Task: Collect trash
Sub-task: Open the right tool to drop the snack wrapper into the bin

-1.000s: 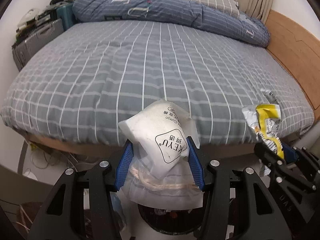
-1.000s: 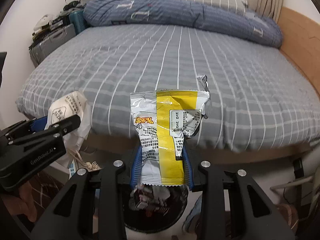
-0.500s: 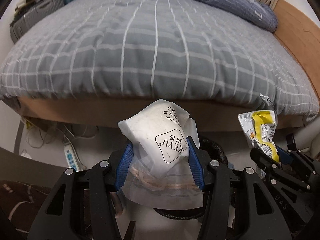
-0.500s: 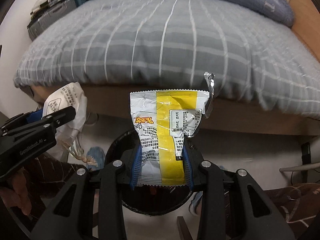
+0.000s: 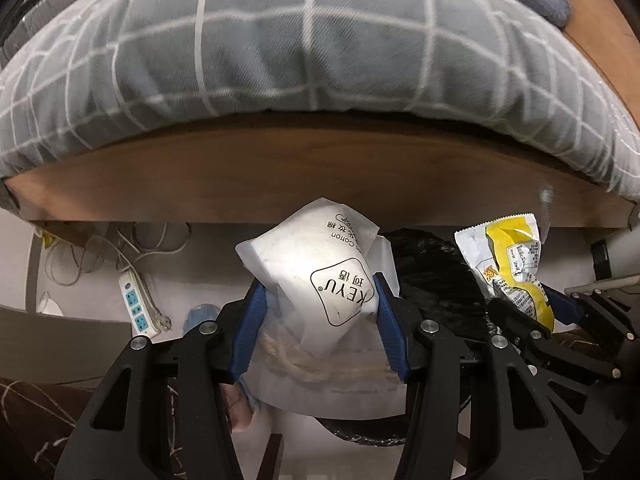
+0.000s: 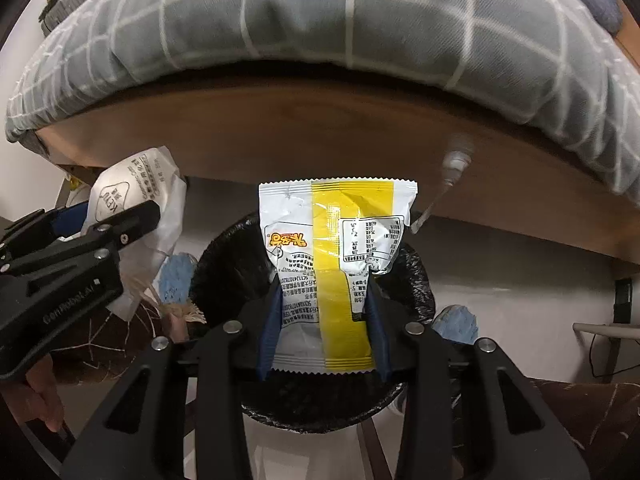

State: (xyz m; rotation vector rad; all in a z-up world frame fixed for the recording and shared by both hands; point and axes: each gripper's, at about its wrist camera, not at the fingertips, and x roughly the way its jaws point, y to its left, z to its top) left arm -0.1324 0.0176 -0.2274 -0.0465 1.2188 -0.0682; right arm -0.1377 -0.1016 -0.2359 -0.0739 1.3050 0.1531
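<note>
Dim, soft indoor light, deep shadow under the bed frame [image 5: 320,168], motion-blurred bedding, strong fisheye bending at edges.

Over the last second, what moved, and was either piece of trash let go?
Both grippers dropped from above the grey checked bed down towards the black-lined trash bin. Nothing released: the left gripper holds the white cotton-pad bag, and the right gripper holds the yellow-and-white snack wrapper, though its grip is loosening.

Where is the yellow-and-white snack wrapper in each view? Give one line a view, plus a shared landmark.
Left wrist view: yellow-and-white snack wrapper at right of centre, held in the right tongs.
Right wrist view: wrapper dead centre, above the black-lined bin.
Shared landmark: the wooden bed frame.
</note>
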